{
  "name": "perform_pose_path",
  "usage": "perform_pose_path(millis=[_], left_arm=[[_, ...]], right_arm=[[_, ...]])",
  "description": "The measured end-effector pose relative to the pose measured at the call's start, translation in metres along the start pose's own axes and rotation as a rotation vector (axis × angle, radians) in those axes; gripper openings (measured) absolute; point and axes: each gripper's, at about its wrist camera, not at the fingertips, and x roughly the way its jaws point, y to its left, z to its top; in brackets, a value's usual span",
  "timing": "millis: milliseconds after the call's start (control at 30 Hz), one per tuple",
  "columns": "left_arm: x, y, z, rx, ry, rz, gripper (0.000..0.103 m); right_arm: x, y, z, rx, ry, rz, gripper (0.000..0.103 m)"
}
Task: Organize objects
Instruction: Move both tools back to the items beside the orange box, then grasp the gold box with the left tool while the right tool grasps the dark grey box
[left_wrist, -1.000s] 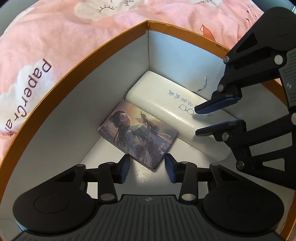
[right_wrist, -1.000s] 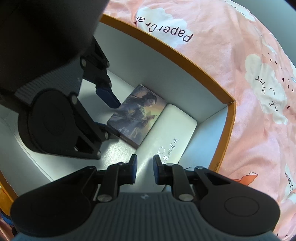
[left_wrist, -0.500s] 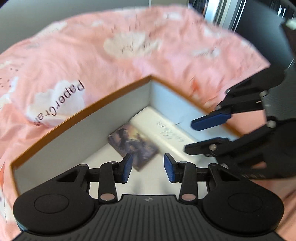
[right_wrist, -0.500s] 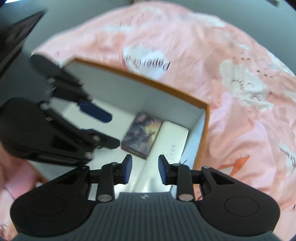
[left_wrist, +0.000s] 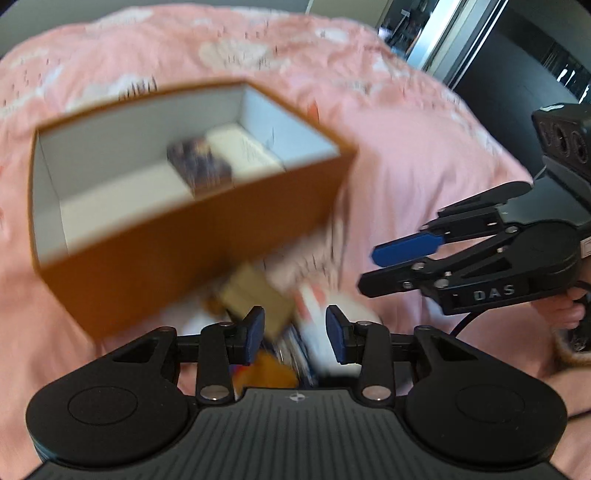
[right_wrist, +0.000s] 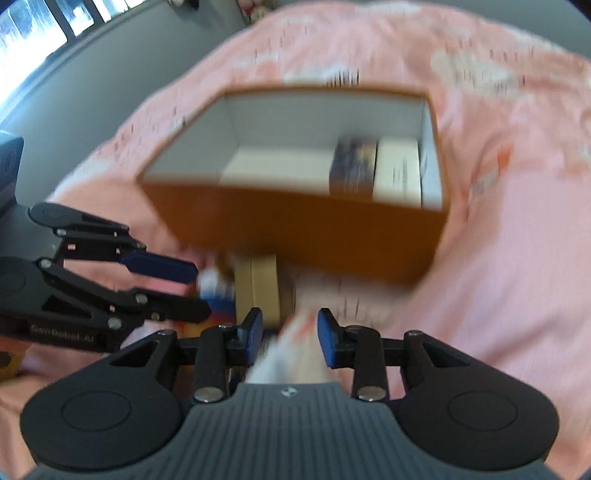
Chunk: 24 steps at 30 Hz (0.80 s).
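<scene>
An orange box (left_wrist: 192, 236) with a white inside sits on the pink bedspread; it also shows in the right wrist view (right_wrist: 295, 229). Inside lie a dark picture card box (left_wrist: 199, 166) (right_wrist: 352, 166) and a white case (left_wrist: 243, 151) (right_wrist: 397, 170), side by side at one end. My left gripper (left_wrist: 294, 334) is open and empty, outside and in front of the box. My right gripper (right_wrist: 290, 338) is open and empty, also in front of it. Both views are blurred.
Several loose items lie in front of the box: a tan cardboard box (left_wrist: 258, 299) (right_wrist: 258, 288), a white and orange pack (left_wrist: 325, 314), a blue and white item (right_wrist: 218, 291). A pink bedspread (left_wrist: 406, 147) surrounds everything.
Both grippers have pulled back up and out of the orange box. The card box and white case stay inside. The loose items in front of the box have come into view.
</scene>
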Motion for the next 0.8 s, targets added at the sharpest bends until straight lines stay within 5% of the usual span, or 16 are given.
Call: perform_pose_path(millis=[133, 267, 400, 567, 700, 800], left_arm=[[0.005, -0.006, -0.018, -0.019, 0.036, -0.019, 0.039], [0.008, -0.021, -0.03, 0.007, 0.067, -0.009, 0.039], [0.013, -0.035, -0.038, 0.055, 0.094, -0.021, 0.039], [0.017, -0.042, -0.049, 0.07, 0.123, -0.022, 0.039], [0.016, -0.037, -0.051, 0.044, 0.118, -0.026, 0.039], [0.013, -0.03, -0.045, 0.005, 0.093, -0.025, 0.039]], right_arm=[[0.002, 0.001, -0.032, -0.032, 0.089, -0.01, 0.038], [-0.001, 0.009, -0.052, -0.115, 0.162, -0.033, 0.06], [0.007, 0.018, -0.066, -0.169, 0.182, -0.01, 0.065], [0.03, -0.007, -0.07, -0.028, 0.216, 0.059, 0.076], [0.044, -0.029, -0.077, 0.111, 0.234, 0.176, 0.075], [0.033, -0.022, -0.079, 0.076, 0.199, 0.16, 0.064]])
